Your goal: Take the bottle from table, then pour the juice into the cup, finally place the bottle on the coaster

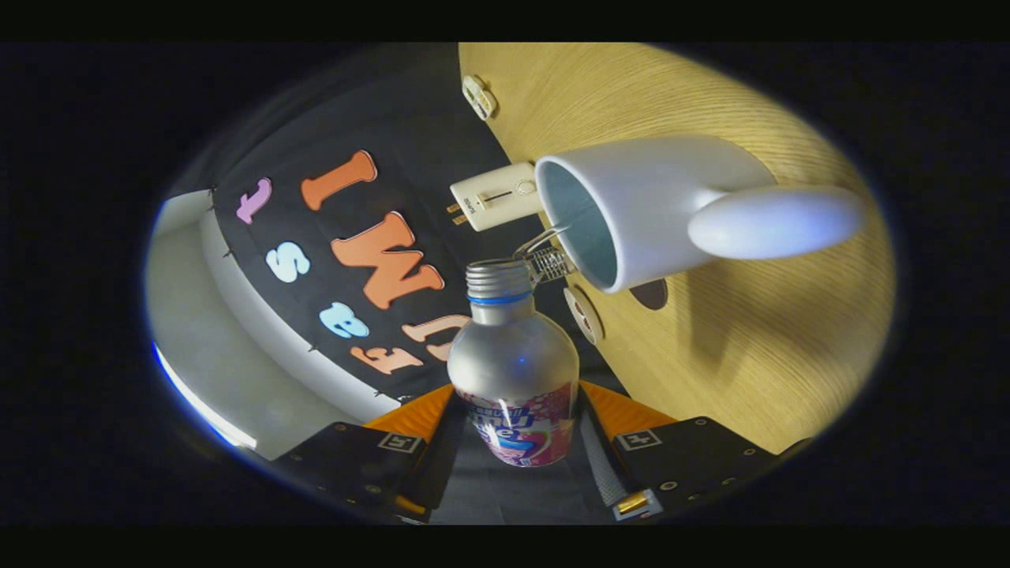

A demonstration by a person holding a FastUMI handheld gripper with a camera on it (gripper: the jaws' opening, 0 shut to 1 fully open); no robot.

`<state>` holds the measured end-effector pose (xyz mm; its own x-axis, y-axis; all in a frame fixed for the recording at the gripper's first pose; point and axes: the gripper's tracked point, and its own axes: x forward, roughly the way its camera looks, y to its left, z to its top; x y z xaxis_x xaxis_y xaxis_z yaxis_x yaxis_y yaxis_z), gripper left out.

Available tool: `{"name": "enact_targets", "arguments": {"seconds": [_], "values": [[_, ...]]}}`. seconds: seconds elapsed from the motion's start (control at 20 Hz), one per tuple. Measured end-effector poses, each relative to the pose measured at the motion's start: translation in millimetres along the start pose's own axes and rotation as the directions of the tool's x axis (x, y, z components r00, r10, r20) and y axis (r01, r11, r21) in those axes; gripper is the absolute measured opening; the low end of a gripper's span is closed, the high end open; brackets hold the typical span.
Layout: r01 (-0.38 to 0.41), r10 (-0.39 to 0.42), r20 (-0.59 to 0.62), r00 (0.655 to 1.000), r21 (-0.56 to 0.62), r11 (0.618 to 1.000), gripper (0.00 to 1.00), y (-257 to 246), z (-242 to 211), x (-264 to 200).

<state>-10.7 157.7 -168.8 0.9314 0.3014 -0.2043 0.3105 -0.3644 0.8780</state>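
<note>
The gripper has its jaws clamped on the lower body of the bottle, one jaw on each side. The bottle's uncapped neck points toward the open mouth of the white cup, just short of its rim. The cup stands on the wooden table; a round disc, possibly the coaster, lies near the cup's rim.

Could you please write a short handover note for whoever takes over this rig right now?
Gripper: shut on the bottle, one finger on each side of its body.
Bottle: lifted and tilted, cap off, its open neck pointing toward the mouth of the white cup, close to the rim.
Cup: stands on the wooden table, handle toward the camera. Whether juice is flowing cannot be told.
Coaster: appears to be the round disc on the table just beyond the bottle, beside the cup.
Done: bottle taken from the table and brought to the cup.
Left: finish pouring, then set the bottle on the coaster.
</note>
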Motion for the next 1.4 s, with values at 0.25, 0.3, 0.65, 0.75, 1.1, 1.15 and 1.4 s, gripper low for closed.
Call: {"name": "enact_targets", "arguments": {"seconds": [0.25, 0.3, 0.65, 0.75, 1.1, 1.15, 1.4], "values": [[-0.006, 0.006, 0.005, 1.0, 0.019, 1.0, 0.74, 3, 1, 2], [-0.01, 0.01, 0.006, 1.0, 0.024, 1.0, 0.74, 4, 2, 4], [-0.039, 0.038, 0.008, 0.999, 0.072, 0.997, 0.74, 13, 4, 4], [-0.045, 0.044, 0.008, 0.999, 0.076, 0.996, 0.74, 16, 4, 4], [-0.064, 0.064, 0.003, 0.998, 0.092, 0.994, 0.74, 22, 5, 2], [-0.061, 0.061, 0.007, 0.998, 0.096, 0.993, 0.74, 20, 5, -1], [-0.068, 0.069, -0.005, 0.998, 0.12, 0.99, 0.74, 20, 2, -4]]}}
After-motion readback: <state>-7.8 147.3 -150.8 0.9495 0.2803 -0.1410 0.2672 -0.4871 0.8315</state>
